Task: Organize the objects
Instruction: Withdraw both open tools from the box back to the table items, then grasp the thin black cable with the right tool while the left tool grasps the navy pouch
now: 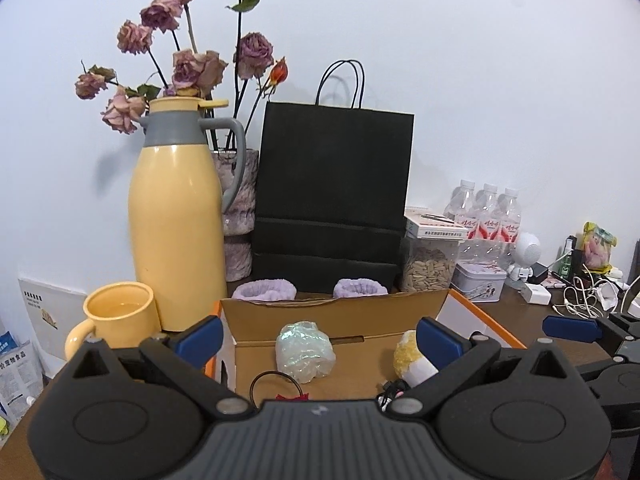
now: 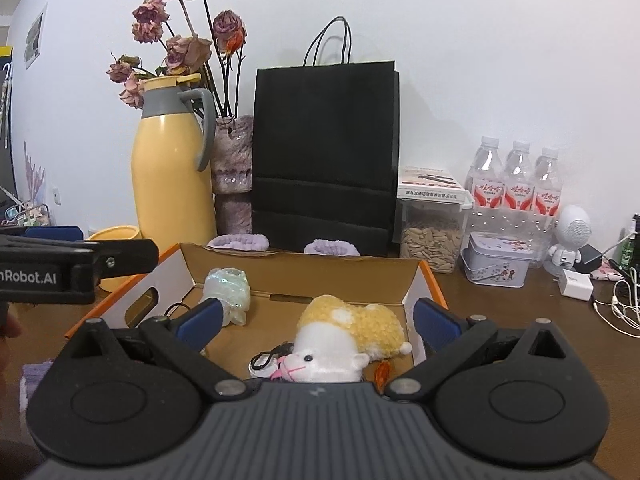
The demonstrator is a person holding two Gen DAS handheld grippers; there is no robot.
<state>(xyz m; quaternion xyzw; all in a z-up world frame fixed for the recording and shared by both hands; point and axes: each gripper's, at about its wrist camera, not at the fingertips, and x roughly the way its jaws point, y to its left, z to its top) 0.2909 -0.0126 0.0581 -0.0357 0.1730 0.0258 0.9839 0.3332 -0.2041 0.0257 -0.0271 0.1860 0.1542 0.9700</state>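
Left gripper (image 1: 320,338) and right gripper (image 2: 318,320) both wide open, empty, over cardboard box (image 2: 352,278); plush toy (image 2: 344,336) inside.

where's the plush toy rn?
In the open cardboard box, right half, lying between the right gripper's open fingers in the right wrist view: plush toy, iridescent wrapped bundle to its left.

A plain white painted wall (image 2: 480,60) fills the back of both views, evenly lit with soft shadows cast on it. Below it runs a dark brown wooden surface (image 2: 500,320) that stands against the wall. At the far left of the right wrist view, a small framed picture (image 2: 34,36) hangs on a side stretch of wall, and a white wall socket (image 2: 57,195) sits lower down.
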